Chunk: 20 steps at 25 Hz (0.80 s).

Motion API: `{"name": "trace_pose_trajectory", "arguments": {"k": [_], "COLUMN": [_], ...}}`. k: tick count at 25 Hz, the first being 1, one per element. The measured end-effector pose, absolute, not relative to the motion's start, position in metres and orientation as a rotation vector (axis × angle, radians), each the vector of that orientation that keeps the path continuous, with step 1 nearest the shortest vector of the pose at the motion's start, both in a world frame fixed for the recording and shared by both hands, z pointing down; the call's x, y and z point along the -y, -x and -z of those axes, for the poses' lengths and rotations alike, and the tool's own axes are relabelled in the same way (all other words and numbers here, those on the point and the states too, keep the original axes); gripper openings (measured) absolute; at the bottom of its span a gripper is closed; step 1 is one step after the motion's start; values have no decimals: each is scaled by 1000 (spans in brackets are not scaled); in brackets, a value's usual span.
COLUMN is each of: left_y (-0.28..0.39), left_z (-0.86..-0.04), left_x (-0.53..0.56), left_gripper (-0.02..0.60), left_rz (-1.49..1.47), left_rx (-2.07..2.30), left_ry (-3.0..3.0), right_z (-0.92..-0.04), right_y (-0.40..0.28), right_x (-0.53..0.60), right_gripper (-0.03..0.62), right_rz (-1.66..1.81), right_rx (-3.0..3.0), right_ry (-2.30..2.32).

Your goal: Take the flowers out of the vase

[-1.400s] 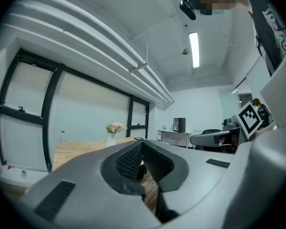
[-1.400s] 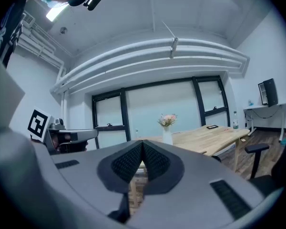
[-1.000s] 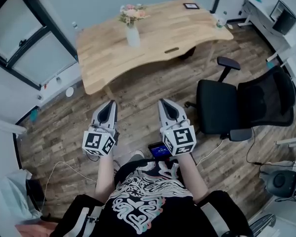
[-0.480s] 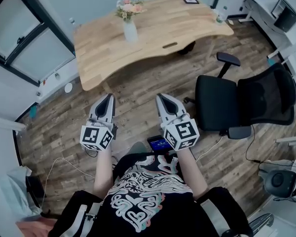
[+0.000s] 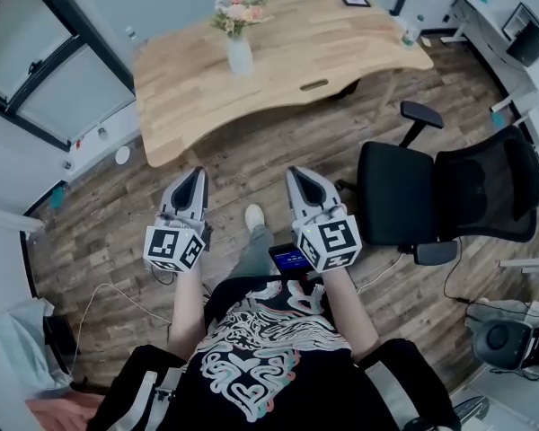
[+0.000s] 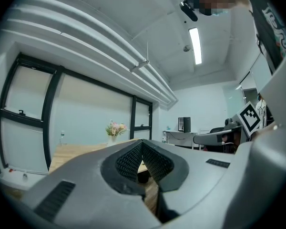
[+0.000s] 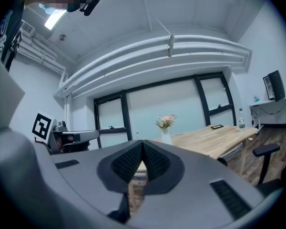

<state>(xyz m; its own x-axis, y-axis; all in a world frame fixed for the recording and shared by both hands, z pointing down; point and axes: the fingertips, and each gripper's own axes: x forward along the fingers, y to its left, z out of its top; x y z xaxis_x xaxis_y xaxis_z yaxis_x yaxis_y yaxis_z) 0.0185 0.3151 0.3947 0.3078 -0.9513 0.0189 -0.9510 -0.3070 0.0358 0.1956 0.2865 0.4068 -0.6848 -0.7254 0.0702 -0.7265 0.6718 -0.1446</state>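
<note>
The flowers (image 5: 236,12) are sitting in the white vase (image 5: 240,57) at the far left of the wooden table (image 5: 287,70). The person is standing well apart from it. The left gripper (image 5: 195,174) and the right gripper (image 5: 299,174) are both squeezing tight on nothing, probably because nothing is near enough to grab.
</note>
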Motion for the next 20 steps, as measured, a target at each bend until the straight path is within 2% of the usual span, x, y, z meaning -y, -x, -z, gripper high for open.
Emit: {"name": "trace_pose_trajectory", "arguments": {"k": [8,20], "left_y": [2,56], "left_z": [-404,-403], "left_x": [-242,-59], "left_gripper": [3,3], "left_rz": [37,27], "left_rx": [1814,1730], "left_ry": [-2503,-2536], "right_z": [-409,-412], "right_y": [-180,-118], "right_x": [-213,-43], "right_gripper": [6,6], "right_rz": [-216,-282], "right_rx": [2831,2798], "right_ry": [-1289,-1302]}}
